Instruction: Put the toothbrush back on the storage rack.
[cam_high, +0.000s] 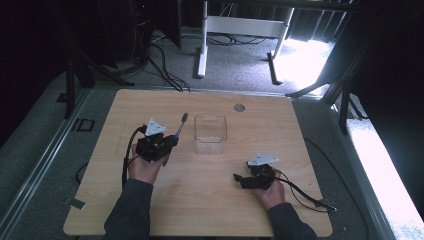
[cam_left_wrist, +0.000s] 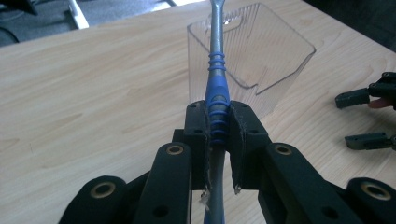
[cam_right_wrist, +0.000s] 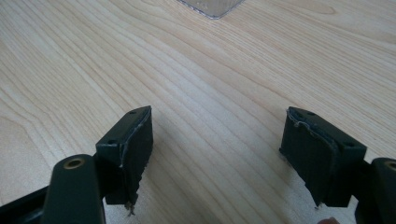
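Note:
A blue and grey toothbrush (cam_left_wrist: 215, 88) is clamped between the jaws of my left gripper (cam_left_wrist: 217, 122), gripped on its ribbed blue handle. In the high view the left gripper (cam_high: 167, 144) sits left of centre, and the toothbrush (cam_high: 179, 127) points up and away with its bristle head beside a clear plastic box (cam_high: 210, 134). That clear box (cam_left_wrist: 254, 56) stands upright and open-topped just beyond the brush. My right gripper (cam_right_wrist: 217, 154) hovers low over bare wood, jaws wide apart with nothing between them. It appears at the front right in the high view as the right gripper (cam_high: 241, 179).
The wooden table (cam_high: 150, 205) has a round grommet hole (cam_high: 239, 107) near its far edge. Cables trail from both grippers. A corner of the clear box (cam_right_wrist: 210, 7) shows at the top of the right gripper view. Beyond the table are desk legs and floor cables.

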